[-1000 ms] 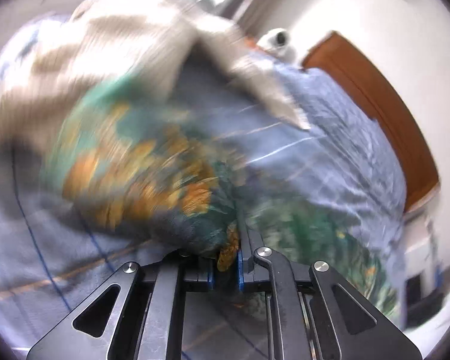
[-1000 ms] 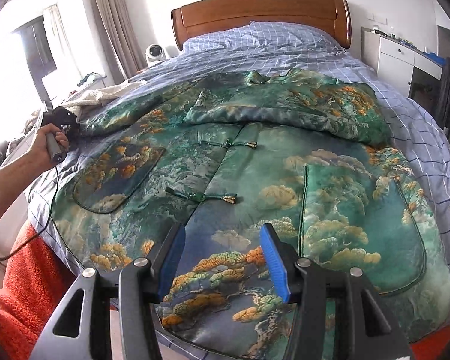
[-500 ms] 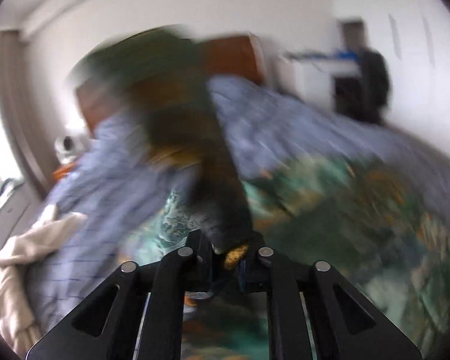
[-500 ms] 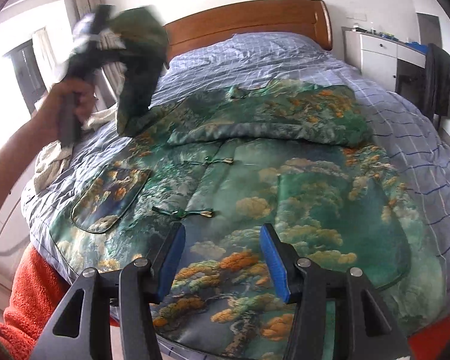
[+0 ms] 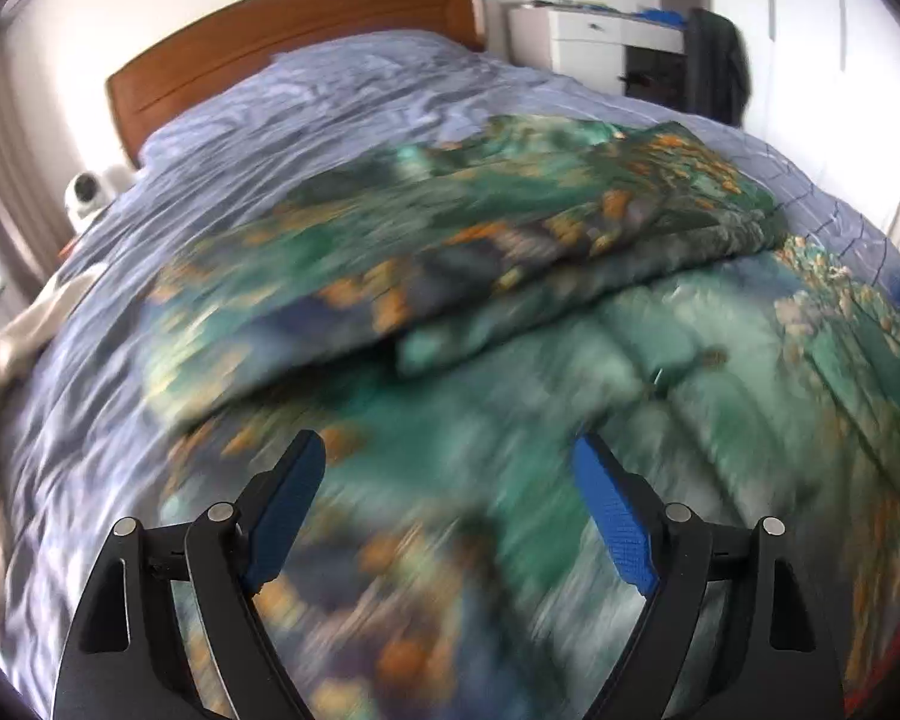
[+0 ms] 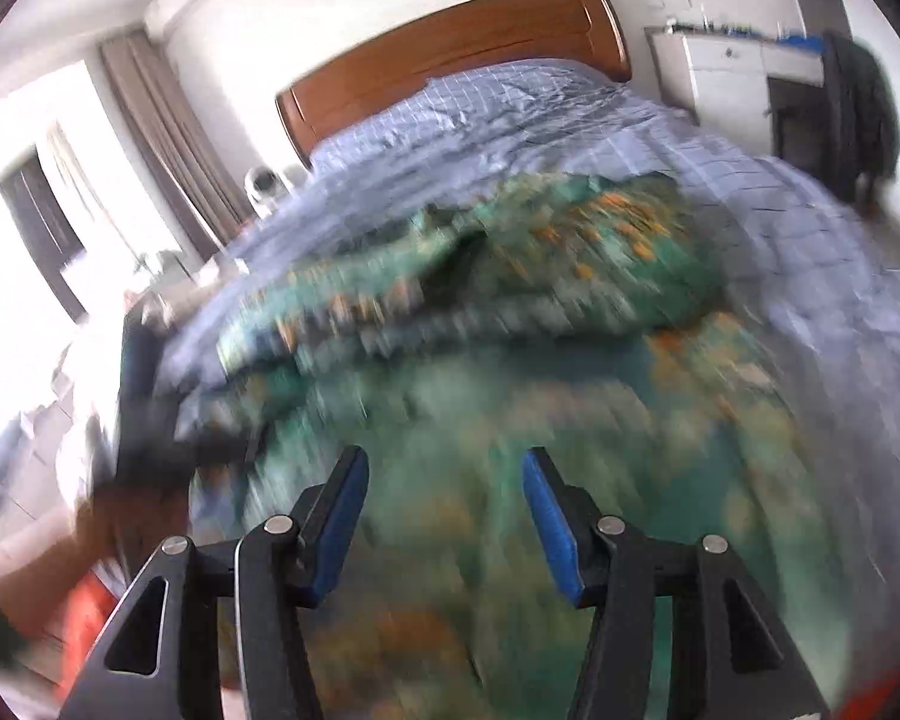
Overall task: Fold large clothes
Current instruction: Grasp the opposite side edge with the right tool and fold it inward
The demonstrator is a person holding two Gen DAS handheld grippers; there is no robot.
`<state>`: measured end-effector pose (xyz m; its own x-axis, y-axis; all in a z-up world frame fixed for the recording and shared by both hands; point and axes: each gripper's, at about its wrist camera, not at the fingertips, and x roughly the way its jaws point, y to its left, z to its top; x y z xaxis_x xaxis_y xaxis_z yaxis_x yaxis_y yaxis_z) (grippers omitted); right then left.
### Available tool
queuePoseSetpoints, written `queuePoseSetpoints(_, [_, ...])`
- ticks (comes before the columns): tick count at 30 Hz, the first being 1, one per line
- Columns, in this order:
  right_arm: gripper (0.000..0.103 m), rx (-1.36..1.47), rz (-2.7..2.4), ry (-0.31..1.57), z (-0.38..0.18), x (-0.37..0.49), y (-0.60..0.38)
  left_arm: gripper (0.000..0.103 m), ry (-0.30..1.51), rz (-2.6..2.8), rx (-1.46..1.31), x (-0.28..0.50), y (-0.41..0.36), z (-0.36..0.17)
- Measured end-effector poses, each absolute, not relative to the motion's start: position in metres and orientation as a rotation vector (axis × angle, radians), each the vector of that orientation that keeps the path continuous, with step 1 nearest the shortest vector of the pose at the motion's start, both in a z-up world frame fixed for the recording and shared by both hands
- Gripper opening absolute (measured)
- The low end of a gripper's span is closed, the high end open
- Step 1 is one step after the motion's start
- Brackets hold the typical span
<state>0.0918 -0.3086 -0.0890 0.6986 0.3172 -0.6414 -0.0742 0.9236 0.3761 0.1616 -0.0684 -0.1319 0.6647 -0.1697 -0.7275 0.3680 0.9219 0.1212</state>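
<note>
A large green garment [image 5: 510, 396] with orange and teal landscape print lies spread on the bed; it also shows in the right wrist view [image 6: 510, 372]. Both sleeves [image 5: 450, 252] are folded in across its upper part. My left gripper [image 5: 447, 480] is open and empty above the garment's lower left part. My right gripper [image 6: 445, 480] is open and empty above the garment's lower middle. Both views are motion-blurred. The hand holding the left gripper [image 6: 144, 420] appears as a dark blur at the left of the right wrist view.
The bed has a blue checked cover [image 5: 342, 96] and a wooden headboard [image 5: 294, 24]. A beige cloth [image 5: 12, 336] lies at the bed's left edge. A white dresser [image 5: 594, 42] with a dark garment hanging stands at the right. Curtains [image 6: 168, 138] and a window are at left.
My left gripper lifted the left sleeve, swung it over the garment, let it go and opened. The sleeve now lies folded across the top. My right gripper stayed open and shifted slightly.
</note>
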Motion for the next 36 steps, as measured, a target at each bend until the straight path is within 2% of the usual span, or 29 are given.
queuePoseSetpoints(4, [0.058, 0.538, 0.29, 0.79, -0.097, 0.178, -0.316, 0.09, 0.781, -0.238, 0.152, 0.133, -0.024, -0.123])
queuePoseSetpoints(9, [0.058, 0.729, 0.281, 0.944, -0.147, 0.262, -0.302, 0.091, 0.795, -0.173, -0.031, 0.12, 0.018, -0.129])
queuePoseSetpoints(10, [0.054, 0.76, 0.278, 0.969, -0.156, 0.271, -0.297, 0.091, 0.8, -0.164, -0.058, 0.119, 0.023, -0.131])
queuePoseSetpoints(11, [0.025, 0.76, 0.281, 0.981, -0.16, 0.277, -0.292, 0.091, 0.804, -0.158, -0.076, 0.116, 0.03, -0.133])
queuePoseSetpoints(12, [0.016, 0.72, 0.287, 0.995, -0.157, 0.284, -0.284, 0.091, 0.809, -0.15, -0.091, 0.115, 0.034, -0.135])
queuePoseSetpoints(16, [0.016, 0.542, 0.278, 0.856, -0.107, 0.298, -0.268, 0.091, 0.815, -0.15, -0.117, 0.115, 0.039, -0.137])
queuePoseSetpoints(18, [0.018, 0.507, 0.251, 0.85, -0.101, 0.304, -0.27, 0.091, 0.814, -0.155, -0.107, 0.118, 0.036, -0.136])
queuePoseSetpoints(19, [0.023, 0.475, 0.235, 0.867, -0.106, 0.307, -0.269, 0.091, 0.814, -0.156, -0.1, 0.122, 0.033, -0.135])
queuePoseSetpoints(20, [0.037, 0.417, 0.209, 0.906, -0.115, 0.31, -0.265, 0.091, 0.813, -0.157, -0.097, 0.122, 0.034, -0.132])
queuePoseSetpoints(22, [0.056, 0.281, 0.155, 0.995, -0.139, 0.31, -0.258, 0.091, 0.806, -0.164, -0.098, 0.134, 0.028, -0.121])
queuePoseSetpoints(24, [0.056, 0.215, 0.149, 0.963, -0.137, 0.296, -0.257, 0.091, 0.785, -0.172, -0.12, 0.146, 0.03, -0.106])
queuePoseSetpoints(27, [0.056, 0.158, 0.134, 0.819, -0.106, 0.275, -0.257, 0.092, 0.748, -0.177, -0.15, 0.184, 0.029, -0.083])
queuePoseSetpoints(31, [0.056, 0.104, 0.271, 0.747, -0.079, 0.291, -0.235, 0.091, 0.738, -0.177, -0.142, 0.249, 0.017, -0.086])
queuePoseSetpoints(33, [0.056, 0.103, 0.324, 0.782, -0.088, 0.31, -0.23, 0.081, 0.764, -0.183, -0.128, 0.275, 0.009, -0.103])
queuePoseSetpoints(35, [0.056, 0.09, 0.339, 0.861, -0.115, 0.327, -0.224, 0.061, 0.841, -0.159, -0.073, 0.302, 0.0, -0.136])
queuePoseSetpoints(36, [0.054, 0.084, 0.319, 0.931, -0.136, 0.336, -0.223, 0.055, 0.895, -0.139, -0.044, 0.312, -0.002, -0.158])
